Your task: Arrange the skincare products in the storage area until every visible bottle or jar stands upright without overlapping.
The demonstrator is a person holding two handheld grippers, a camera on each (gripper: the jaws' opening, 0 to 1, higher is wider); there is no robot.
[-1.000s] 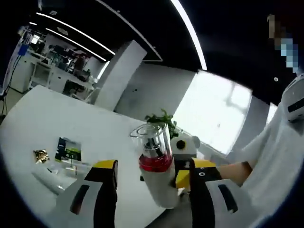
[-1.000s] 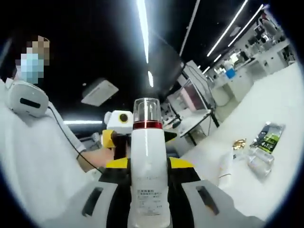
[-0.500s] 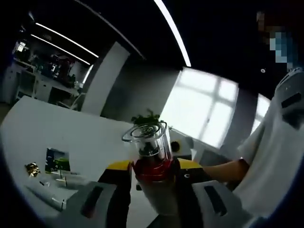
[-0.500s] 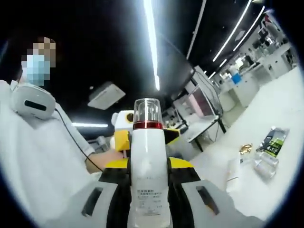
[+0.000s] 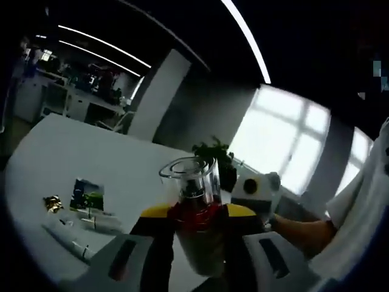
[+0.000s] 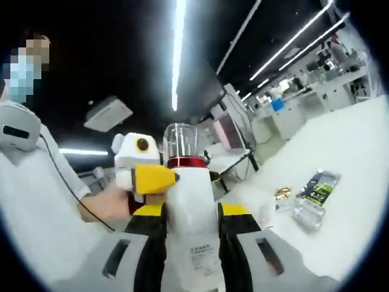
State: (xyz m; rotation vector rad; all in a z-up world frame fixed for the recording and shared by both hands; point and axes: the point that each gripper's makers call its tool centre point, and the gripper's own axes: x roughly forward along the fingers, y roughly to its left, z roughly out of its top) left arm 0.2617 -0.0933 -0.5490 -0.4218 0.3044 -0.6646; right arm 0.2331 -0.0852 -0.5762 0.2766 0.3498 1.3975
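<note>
**Two claws on one bottle, held off the desk**

Your right claw (image 6: 189, 243) is clenched on the white body of the pump bottle (image 6: 189, 207), which stands upright between its jaws, in the air and well away from the desk (image 6: 358, 182). Your left claw (image 5: 193, 243) has its jaws at the red collar (image 5: 196, 212), under the clear cap (image 5: 188, 176); they look closed on it, though the contact itself is dark and hard to read.

The risks from here, as I judge them:

- Pull the hands apart and the cap or collar may come off, or the bottle may twist out of the right claw's grip.
- Let go with one claw before the other has it firmly and the bottle drops, with nothing under it.
- The other products lie flat on the desk: a tube (image 5: 67, 237), small clear bottles (image 6: 307, 214), a dark sachet (image 6: 320, 186) and a gold piece (image 6: 282, 193). Set the tall bottle down among them and it could tip or land on one.
</note>
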